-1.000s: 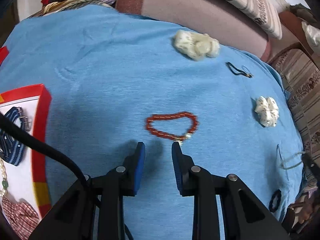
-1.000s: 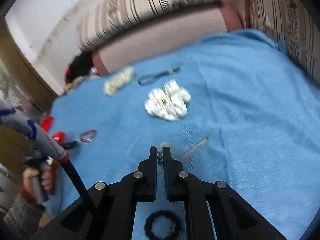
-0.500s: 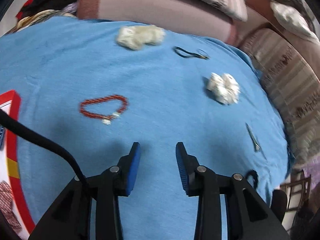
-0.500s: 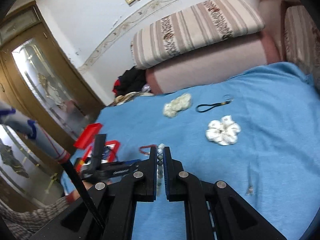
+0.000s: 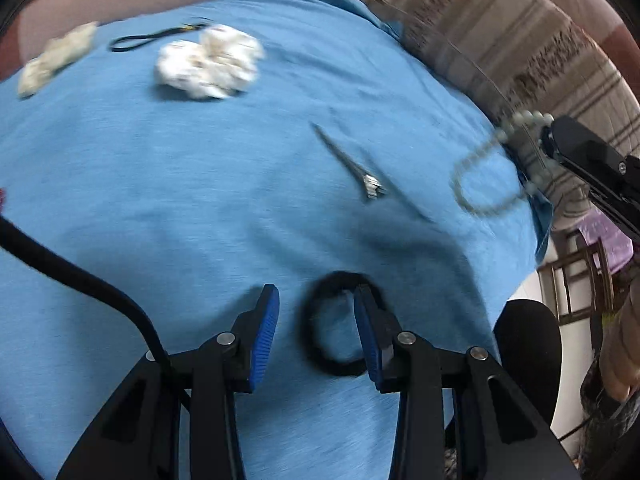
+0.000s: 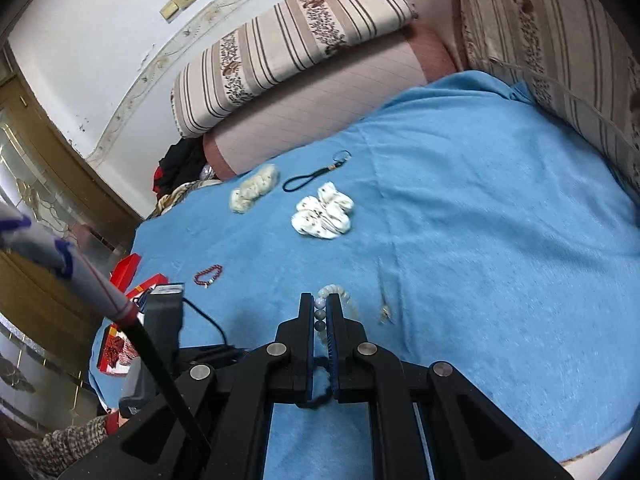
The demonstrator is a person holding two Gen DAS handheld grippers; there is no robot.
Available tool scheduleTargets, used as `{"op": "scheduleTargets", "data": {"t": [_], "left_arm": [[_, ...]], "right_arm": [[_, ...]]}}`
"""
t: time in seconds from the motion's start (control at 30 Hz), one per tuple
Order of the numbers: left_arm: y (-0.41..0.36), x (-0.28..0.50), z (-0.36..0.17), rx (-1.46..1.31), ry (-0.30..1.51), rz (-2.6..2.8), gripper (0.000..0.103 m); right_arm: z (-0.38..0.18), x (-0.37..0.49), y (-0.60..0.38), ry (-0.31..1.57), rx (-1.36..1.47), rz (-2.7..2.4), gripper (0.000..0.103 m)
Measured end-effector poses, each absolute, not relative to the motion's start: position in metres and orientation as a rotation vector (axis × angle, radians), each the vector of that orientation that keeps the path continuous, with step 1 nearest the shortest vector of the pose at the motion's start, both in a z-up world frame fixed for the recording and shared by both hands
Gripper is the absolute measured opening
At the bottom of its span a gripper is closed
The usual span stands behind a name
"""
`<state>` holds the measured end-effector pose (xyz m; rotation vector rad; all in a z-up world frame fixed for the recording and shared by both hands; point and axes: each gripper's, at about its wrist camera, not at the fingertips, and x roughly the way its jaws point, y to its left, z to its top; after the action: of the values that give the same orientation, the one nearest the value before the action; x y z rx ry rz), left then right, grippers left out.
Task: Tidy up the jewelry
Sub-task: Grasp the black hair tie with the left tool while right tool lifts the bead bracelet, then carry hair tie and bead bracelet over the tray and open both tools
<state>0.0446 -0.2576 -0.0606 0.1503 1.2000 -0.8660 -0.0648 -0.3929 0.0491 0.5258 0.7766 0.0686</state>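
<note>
The left gripper [image 5: 316, 328], jaws apart and just widening, is now straddling a black round hair tie [image 5: 340, 322]; the right gripper [image 6: 320, 312] is carrying a pale beaded bracelet [image 6: 334, 294] clamped.

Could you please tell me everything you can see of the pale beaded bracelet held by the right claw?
The pale beaded bracelet is a loop of small round beads, whitish to grey-green, glossy like stone or glass. The right claw is shut on a few beads at one side, and the rest of the loop hangs free in front of the blue cloth, apparently lifted off it. The left wrist view shows the loop open and blurred. No clasp is discernible.
</note>
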Motion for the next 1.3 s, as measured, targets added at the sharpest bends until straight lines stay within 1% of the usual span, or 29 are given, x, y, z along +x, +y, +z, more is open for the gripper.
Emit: {"op": "scheduleTargets", "data": {"t": [0.1, 0.13, 0.17, 0.23, 0.43, 0.63, 0.87, 1.1, 1.3], "left_arm": [[-0.271, 0.037, -0.062, 0.199, 1.178, -0.832, 0.035], [-0.271, 0.036, -0.061, 0.208, 1.175, -0.819, 0.023], [-0.271, 0.036, -0.062, 0.215, 1.183, -0.806, 0.005], [-0.263, 0.038, -0.061, 0.182, 1.207, -0.8, 0.006], [-0.206, 0.048, -0.035, 0.057, 1.169, -0.715, 0.005], [-0.112, 0.047, 0.006, -0.076, 1.08, -0.598, 0.005], [0.024, 0.046, 0.03, -0.224, 0.999, -0.329, 0.005], [0.15, 0.059, 0.034, -0.308, 0.972, -0.068, 0.006], [0.227, 0.083, 0.036, -0.338, 0.931, 0.104, 0.006]], "right_arm": [[0.048, -0.068, -0.393, 0.778, 0.528, 0.072, 0.006], [0.048, -0.068, -0.392, 0.778, 0.525, 0.075, 0.006], [0.049, -0.068, -0.39, 0.778, 0.521, 0.078, 0.006], [0.051, -0.068, -0.386, 0.778, 0.509, 0.079, 0.006], [0.061, -0.064, -0.361, 0.776, 0.457, 0.096, 0.006], [0.072, -0.05, -0.32, 0.793, 0.397, 0.162, 0.006], [0.085, -0.016, -0.233, 0.826, 0.284, 0.325, 0.006], [0.098, 0.021, -0.122, 0.85, 0.145, 0.516, 0.006], [0.091, 0.053, -0.045, 0.889, 0.079, 0.622, 0.006]]}}
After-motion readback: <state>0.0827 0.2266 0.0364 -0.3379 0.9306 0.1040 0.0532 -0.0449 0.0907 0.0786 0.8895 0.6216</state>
